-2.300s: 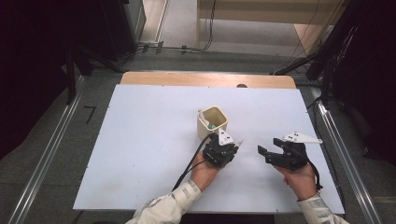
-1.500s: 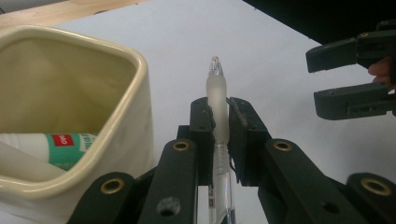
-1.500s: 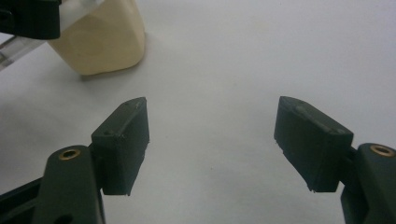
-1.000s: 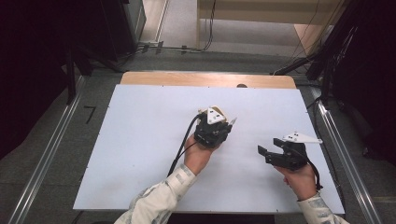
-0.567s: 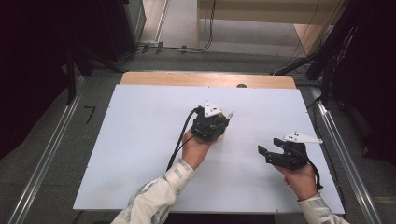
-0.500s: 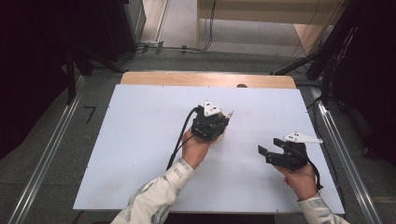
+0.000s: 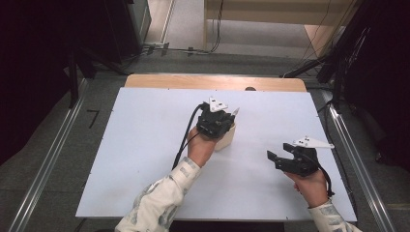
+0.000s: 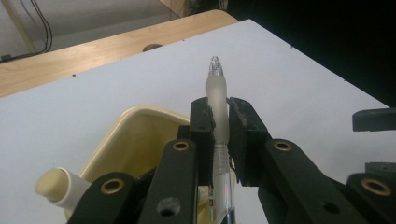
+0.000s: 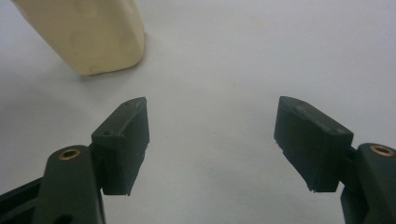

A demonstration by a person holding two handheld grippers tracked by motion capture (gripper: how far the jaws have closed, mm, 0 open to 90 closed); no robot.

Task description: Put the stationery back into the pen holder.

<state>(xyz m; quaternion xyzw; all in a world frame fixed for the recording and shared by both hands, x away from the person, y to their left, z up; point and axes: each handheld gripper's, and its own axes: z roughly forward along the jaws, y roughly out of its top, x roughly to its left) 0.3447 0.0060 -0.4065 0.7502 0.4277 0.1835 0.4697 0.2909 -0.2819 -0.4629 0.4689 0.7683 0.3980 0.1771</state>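
Frosted translucent plastic pen [image 8: 217, 109] is clamped between the jaws of the left tool [image 8: 219, 140], tip up, directly above the cream plastic square cup [image 8: 135, 140]. A white cylindrical stick [image 8: 58, 185] leans at the cup's rim. The cup stands near the middle of the white table [image 7: 135, 145]. The right tool [image 9: 212, 140] hovers over the table near the right edge, jaws spread wide, gripping nothing.

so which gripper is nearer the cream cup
Left. The left gripper is right over the cream cup, clamping a pen; the right gripper waits off to its side, open.
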